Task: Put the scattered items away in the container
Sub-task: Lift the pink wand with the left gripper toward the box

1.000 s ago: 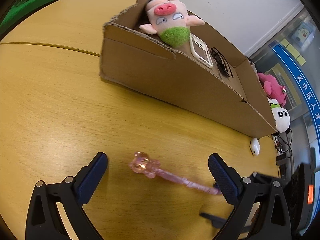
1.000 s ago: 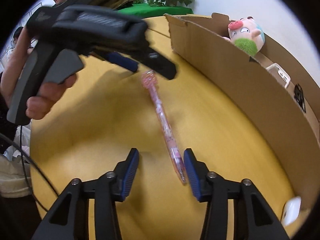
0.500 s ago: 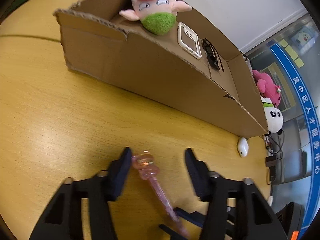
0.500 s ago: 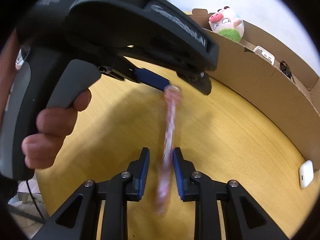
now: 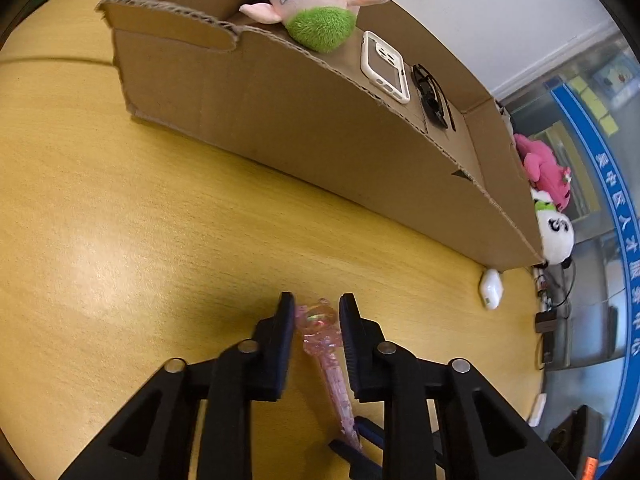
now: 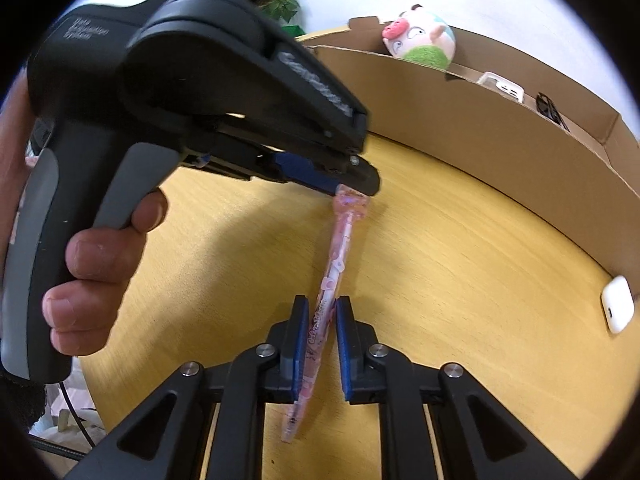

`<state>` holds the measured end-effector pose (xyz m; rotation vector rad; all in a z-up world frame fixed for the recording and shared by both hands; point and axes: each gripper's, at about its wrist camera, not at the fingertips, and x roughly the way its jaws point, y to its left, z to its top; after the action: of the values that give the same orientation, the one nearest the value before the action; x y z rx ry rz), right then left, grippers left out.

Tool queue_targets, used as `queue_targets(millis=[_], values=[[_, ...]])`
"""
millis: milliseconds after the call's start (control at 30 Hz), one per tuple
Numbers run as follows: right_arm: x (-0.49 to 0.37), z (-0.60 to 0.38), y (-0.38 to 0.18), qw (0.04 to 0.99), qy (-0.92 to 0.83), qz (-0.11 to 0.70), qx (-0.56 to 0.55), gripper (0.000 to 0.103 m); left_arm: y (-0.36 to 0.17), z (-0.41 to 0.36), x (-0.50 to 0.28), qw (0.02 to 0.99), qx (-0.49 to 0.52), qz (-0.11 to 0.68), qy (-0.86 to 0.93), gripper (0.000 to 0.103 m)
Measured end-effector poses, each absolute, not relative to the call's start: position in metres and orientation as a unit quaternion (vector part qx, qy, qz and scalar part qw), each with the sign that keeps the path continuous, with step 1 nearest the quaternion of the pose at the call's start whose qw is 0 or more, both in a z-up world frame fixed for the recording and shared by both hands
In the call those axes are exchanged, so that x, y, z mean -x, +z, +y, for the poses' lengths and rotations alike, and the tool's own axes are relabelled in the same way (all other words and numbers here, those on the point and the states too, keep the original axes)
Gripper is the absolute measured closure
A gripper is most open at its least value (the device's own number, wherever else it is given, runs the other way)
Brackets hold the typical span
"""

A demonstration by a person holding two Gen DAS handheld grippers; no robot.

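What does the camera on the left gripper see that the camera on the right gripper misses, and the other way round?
Only the left wrist view shows the pink plush toy and the white panda plush beyond the box's end.

Only the right wrist view shows the person's hand on the left gripper's handle, and a green plant.

Both show the translucent pink wand-shaped pen, the brown cardboard box, the pig plush toy inside it, the small white case and the yellow wooden table. The left gripper is closing on the pen's ornate head; the right gripper clamps its barrel.

Left claw [image 5: 316,312] closing around pink wand [image 5: 326,344] head, cardboard box [image 5: 320,128] beyond on wooden table [image 5: 120,220]
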<state>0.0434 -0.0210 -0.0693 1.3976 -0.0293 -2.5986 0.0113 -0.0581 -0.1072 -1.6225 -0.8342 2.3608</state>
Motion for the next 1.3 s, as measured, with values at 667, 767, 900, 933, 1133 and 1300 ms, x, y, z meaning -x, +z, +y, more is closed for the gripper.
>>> queue_targets(millis=[667,767,900,933,1133,1300], values=[[-0.042,0.006,-0.061,0.051,-0.889,-0.076,-0.448,0.093,-0.113,-0.038,-0.002,0.09,0.57,-0.301,0.759,0.08],[-0.043,0.008,-0.059,0.048,-0.89,-0.078,-0.446,0.093,-0.107,-0.032,-0.002,0.091,0.568,-0.288,0.765,0.08],[-0.036,0.013,-0.052,0.045,-0.896,-0.074,-0.436,0.093,-0.091,-0.029,-0.003,0.093,0.556,-0.274,0.779,0.08],[-0.036,0.014,-0.05,0.045,-0.897,-0.074,-0.433,0.093,-0.086,-0.027,-0.004,0.093,0.552,-0.269,0.784,0.08],[-0.035,0.021,-0.033,0.04,-0.906,-0.067,-0.415,0.093,-0.055,-0.018,-0.004,0.099,0.533,-0.239,0.806,0.08],[-0.034,0.036,0.003,0.025,-0.921,-0.065,-0.384,0.093,-0.015,-0.004,0.013,0.123,0.504,-0.217,0.827,0.08]])
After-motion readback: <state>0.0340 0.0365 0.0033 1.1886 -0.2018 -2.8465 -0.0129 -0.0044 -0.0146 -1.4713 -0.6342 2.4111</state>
